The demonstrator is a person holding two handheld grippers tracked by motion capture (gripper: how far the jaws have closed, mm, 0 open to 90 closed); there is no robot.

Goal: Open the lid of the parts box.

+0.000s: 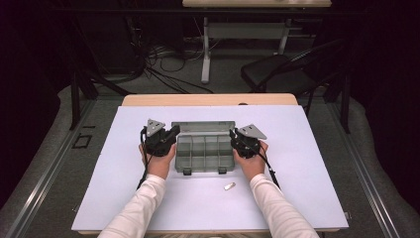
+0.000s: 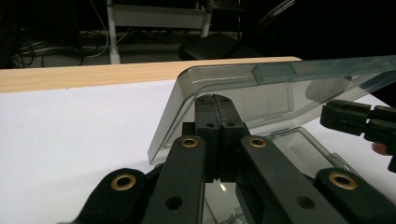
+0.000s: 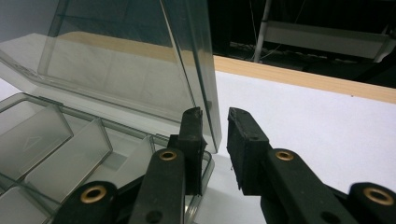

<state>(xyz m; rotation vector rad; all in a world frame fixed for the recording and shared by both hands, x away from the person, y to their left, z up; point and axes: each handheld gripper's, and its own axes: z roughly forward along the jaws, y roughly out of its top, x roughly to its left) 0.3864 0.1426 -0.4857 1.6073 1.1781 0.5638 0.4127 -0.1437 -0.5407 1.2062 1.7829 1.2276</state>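
Placed in the middle of the white tabletop (image 1: 302, 168): one smoky-grey, see-through plastic compartment box (image 1: 204, 153), lying between the two hands with its front edge towards the person. Opened, with its single clear lid (image 1: 203, 126) tilted up from the far hinge side, presumably to reach the compartments.

Left tool (image 1: 174, 131) clenched fully, jaws pressed flat together. Seen through the lid (image 2: 261, 88) in the left gripper view, set against its inner face near the left corner. Probably propping the lid rather than pinching it, though hard to tell through the plastic.

Right tool (image 1: 232, 134) released, jaws parted and straddling the lid's right edge. In the right gripper view, one jaw sits close beside that edge (image 3: 205, 93) and the other stands apart, so nothing gripped yet. Likely lined up to take the lid from that side.

Counted: one box, one lid, two dark latches (image 1: 187, 171) on the front edge, two tools, and one small white oblong piece (image 1: 229, 186) lying loose on the tabletop near the right forearm. Compartments apparently empty, roughly four across in two rows.
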